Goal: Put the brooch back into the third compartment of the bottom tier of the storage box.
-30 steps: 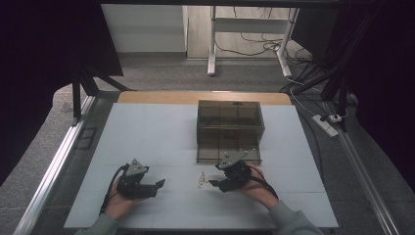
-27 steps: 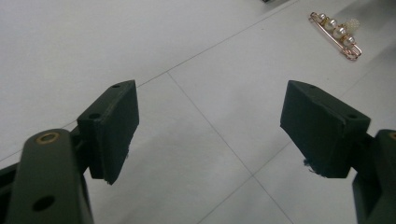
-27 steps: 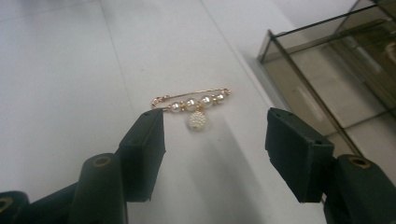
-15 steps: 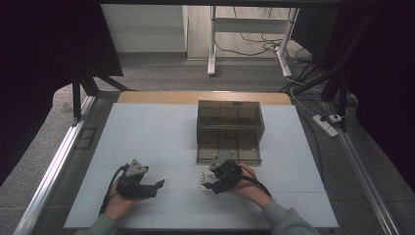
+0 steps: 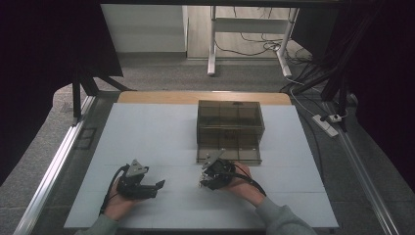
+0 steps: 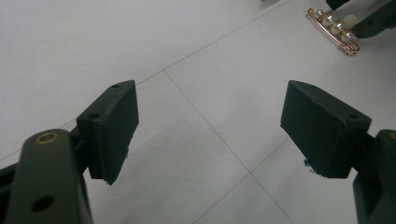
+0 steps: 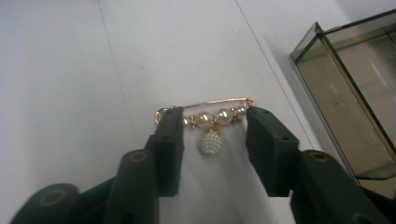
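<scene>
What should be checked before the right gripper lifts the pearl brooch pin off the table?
1. Pin between the jaws: ok. The pearl brooch pin lies across the right gripper, one jaw at each end.
2. Grip firm: cannot tell. The jaws have just been closing on the pin; whether the pads press it yet is unclear.
3. Pin flat on the white table: ok, with its beaded drop hanging toward the camera.
4. Left gripper out of the way: ok. It is open, holds nothing, and sits apart from the pin.
5. Smoked clear box clear of the lift path: ok; it stands beside the right gripper, not over it.
</scene>
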### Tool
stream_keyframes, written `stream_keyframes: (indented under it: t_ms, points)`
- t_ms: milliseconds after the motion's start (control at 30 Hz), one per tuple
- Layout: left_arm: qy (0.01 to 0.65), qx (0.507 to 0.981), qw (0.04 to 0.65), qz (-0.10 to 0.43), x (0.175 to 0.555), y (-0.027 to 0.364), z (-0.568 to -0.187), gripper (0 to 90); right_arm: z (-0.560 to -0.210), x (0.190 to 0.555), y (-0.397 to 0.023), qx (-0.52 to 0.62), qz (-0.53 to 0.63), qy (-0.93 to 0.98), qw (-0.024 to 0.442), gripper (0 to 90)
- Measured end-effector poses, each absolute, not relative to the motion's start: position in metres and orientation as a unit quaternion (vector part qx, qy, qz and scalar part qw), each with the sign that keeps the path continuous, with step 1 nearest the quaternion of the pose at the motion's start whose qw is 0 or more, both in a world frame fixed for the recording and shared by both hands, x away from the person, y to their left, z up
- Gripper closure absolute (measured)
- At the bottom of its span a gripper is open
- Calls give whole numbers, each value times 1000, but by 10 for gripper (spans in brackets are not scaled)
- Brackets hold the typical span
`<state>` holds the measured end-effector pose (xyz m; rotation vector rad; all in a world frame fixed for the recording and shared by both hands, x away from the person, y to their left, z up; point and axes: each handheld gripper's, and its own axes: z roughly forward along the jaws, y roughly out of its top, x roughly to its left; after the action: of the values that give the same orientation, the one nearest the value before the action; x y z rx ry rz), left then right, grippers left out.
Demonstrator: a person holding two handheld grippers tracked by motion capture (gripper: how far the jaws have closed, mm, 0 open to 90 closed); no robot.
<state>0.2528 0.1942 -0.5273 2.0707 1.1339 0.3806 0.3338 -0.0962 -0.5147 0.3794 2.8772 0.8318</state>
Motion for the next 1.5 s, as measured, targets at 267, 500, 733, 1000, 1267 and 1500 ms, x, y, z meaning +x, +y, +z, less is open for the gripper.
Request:
stream_keyframes:
  t_ms: [267,500,733,1000,1267,1500]
  points:
    - [438,808,364,151,252,193,-527,203,-515,335,-92,130,273,952,50,725]
    - [438,809,363,151,252,194,-528,203,-515,334,-90,127,268,953,55,791]
    - [437,809,363,152,252,194,-528,203,-515,333,-91,115,277,952,63,792]
    - [438,808,363,151,253,194,-528,202,-503,330,-97,121,310,941,62,793]
    - [440,806,366,148,253,195,-528,199,-493,329,-103,125,331,933,65,793]
    - [439,807,365,149,253,194,-528,198,-484,329,-110,132,348,926,70,793]
